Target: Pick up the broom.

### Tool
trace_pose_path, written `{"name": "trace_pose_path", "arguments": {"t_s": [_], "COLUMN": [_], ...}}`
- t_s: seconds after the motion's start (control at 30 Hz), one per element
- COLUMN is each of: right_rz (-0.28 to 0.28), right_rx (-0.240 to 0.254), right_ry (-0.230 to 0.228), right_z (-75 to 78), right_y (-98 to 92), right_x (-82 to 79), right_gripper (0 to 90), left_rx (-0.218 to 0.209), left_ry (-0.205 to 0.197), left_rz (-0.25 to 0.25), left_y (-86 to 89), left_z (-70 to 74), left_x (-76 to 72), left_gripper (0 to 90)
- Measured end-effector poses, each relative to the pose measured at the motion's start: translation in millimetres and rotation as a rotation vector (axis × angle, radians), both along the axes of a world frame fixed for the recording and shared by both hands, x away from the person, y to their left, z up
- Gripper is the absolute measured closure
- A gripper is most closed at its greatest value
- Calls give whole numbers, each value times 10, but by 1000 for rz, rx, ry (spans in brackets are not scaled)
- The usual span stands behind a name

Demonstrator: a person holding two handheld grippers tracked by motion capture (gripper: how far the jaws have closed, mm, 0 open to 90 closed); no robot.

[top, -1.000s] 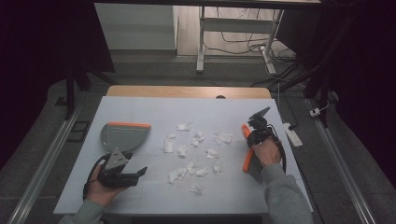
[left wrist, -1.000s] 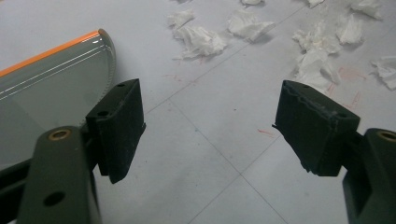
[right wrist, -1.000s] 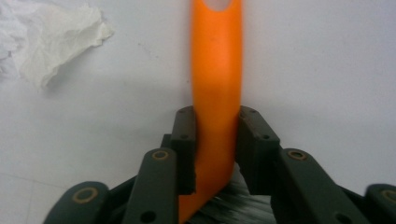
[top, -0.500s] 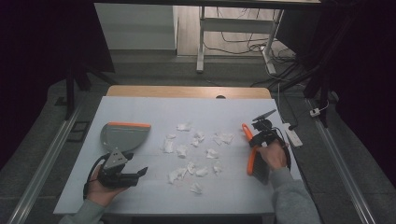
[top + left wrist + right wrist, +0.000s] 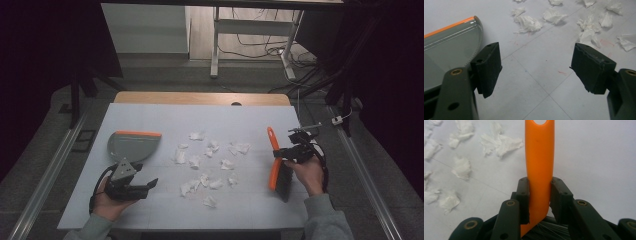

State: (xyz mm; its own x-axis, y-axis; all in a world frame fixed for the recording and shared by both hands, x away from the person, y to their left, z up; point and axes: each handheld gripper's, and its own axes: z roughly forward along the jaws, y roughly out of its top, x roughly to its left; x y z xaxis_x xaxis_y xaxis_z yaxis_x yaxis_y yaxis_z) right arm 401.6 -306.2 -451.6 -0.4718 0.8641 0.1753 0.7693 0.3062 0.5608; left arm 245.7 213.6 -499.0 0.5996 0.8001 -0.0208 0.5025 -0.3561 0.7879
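The right gripper (image 5: 283,151) is pinching the orange handle of a brush (image 5: 274,162), both pads pressing on the handle's sides in the right gripper view (image 5: 539,195). The brush (image 5: 539,157) is sitting at the right side of the white table (image 5: 150,115), handle pointing far, dark bristles hanging near the person's right hand (image 5: 307,172). Cannot tell if the bristles are touching the table.

The left gripper (image 5: 145,184) is lying low at the near left of the table with its jaws spread wide and nothing between them; the left gripper view (image 5: 535,67) is showing bare table between the 2 pads. The left hand (image 5: 107,202) is wrapping its body.

A grey dustpan (image 5: 132,146) with an orange edge is lying flat just beyond the left gripper, open side facing far, its rim sitting beside the left pad (image 5: 449,42).

Scraps of white paper (image 5: 202,162) are lying scattered across the middle of the table, between dustpan and brush, apart from both (image 5: 589,27) (image 5: 461,167).
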Motion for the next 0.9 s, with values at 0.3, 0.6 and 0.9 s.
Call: {"name": "trace_pose_path", "arguments": {"t_s": [0.3, 0.6, 0.9], "right_rz": [21, 61, 91], "right_rx": [149, 221, 281], "right_ry": [-126, -215, -335], "right_z": [190, 278, 420], "right_y": [-157, -180, -149], "right_x": [-200, -262, -388], "right_gripper": [708, 708, 708], "left_rx": [12, 22, 24], "left_ry": [5, 3, -15], "left_rz": [4, 3, -12], "left_y": [-44, -111, -216], "left_z": [-17, -19, 14], "left_x": [29, 65, 107], "left_gripper": [254, 256, 258]}}
